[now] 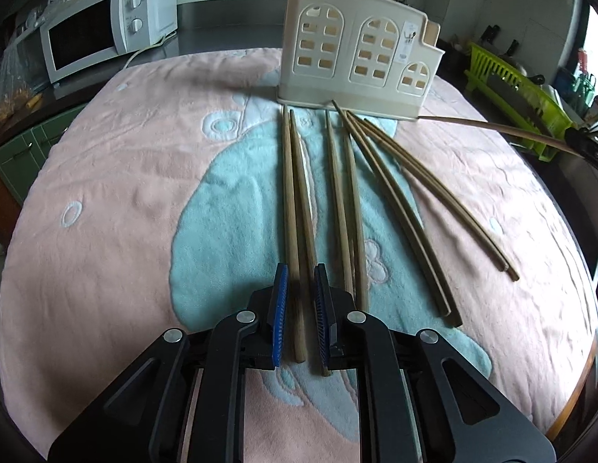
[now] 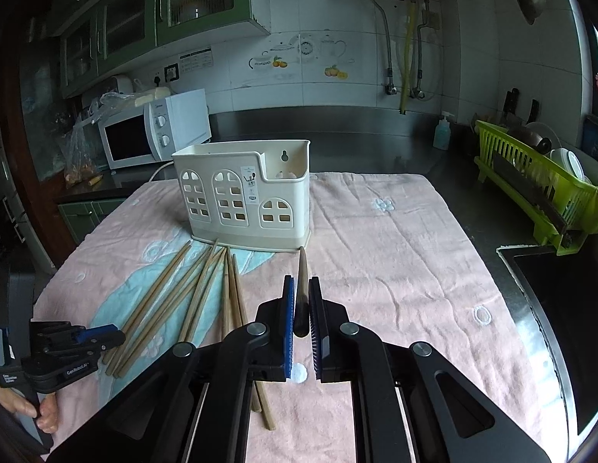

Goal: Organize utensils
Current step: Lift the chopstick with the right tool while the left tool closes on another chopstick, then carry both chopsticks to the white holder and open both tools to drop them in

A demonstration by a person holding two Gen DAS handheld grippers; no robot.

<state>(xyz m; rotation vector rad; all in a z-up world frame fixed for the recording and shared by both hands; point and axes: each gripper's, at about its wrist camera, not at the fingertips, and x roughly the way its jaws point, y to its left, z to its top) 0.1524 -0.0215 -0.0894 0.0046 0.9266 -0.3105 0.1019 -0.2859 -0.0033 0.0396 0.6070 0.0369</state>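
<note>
Several wooden chopsticks (image 1: 339,200) lie on a pink and teal towel (image 1: 125,193) in front of a cream utensil holder (image 1: 356,50) with arched windows. My left gripper (image 1: 302,274) hangs low over the two leftmost chopsticks (image 1: 293,208), jaws a little apart around them, not clamped. My right gripper (image 2: 302,285) is shut on one chopstick (image 2: 302,270), held above the towel and pointing at the holder (image 2: 244,196). That chopstick also shows at the right of the left wrist view (image 1: 492,129). The left gripper shows in the right wrist view (image 2: 86,337).
A white microwave (image 2: 152,135) stands on the counter at the back left. A green dish rack (image 2: 538,189) and a dark sink (image 2: 561,308) are on the right. A soap bottle (image 2: 442,133) stands by the back wall.
</note>
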